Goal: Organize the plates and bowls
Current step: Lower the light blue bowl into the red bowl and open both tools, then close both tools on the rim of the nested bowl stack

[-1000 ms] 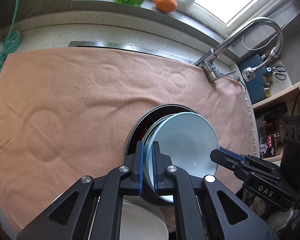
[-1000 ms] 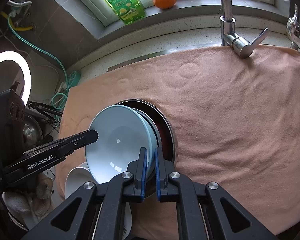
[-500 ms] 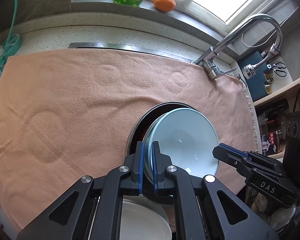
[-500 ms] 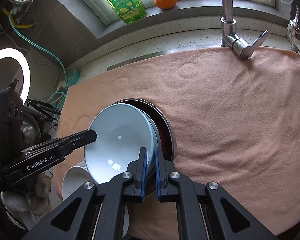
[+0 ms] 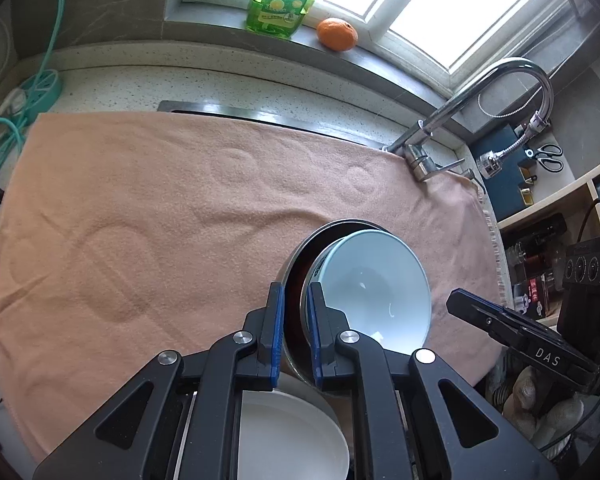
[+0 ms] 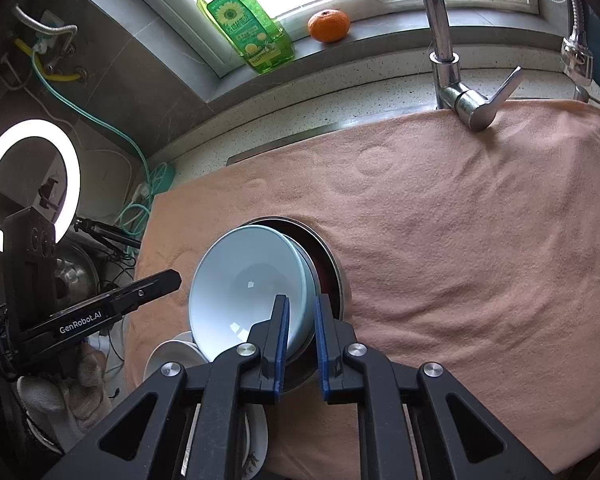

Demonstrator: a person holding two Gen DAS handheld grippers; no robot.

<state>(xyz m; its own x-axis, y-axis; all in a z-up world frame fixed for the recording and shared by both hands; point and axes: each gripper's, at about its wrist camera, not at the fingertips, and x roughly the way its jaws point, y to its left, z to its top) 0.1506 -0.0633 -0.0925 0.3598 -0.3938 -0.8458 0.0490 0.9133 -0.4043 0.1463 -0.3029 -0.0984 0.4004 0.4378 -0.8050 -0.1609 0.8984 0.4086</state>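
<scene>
A light blue bowl (image 5: 374, 284) (image 6: 248, 284) lies tilted inside a steel bowl (image 5: 296, 264) (image 6: 334, 264) with a dark red inside, on the peach towel (image 5: 160, 220). My left gripper (image 5: 294, 294) straddles the stack's near rim. Its jaws are opening, and the pads stand just off the rims. My right gripper (image 6: 300, 306) straddles the opposite rim. Its jaws are opening too, with both rims in the gap. Each gripper shows in the other's view beside the bowls: the right gripper (image 5: 456, 300) and the left gripper (image 6: 174, 278). A white plate (image 5: 288, 432) (image 6: 168, 356) lies under the left gripper.
A chrome faucet (image 5: 420, 152) (image 6: 460, 96) stands at the towel's far edge. A green soap bottle (image 6: 244, 28) and an orange (image 6: 328, 26) sit on the windowsill. A ring light (image 6: 28, 184), cables and a gloved hand (image 6: 72, 384) are at the left.
Both pairs of jaws have parted a little from the bowl rims. The left gripper has drawn back and risen, so the stack looks smaller and farther in its view.
</scene>
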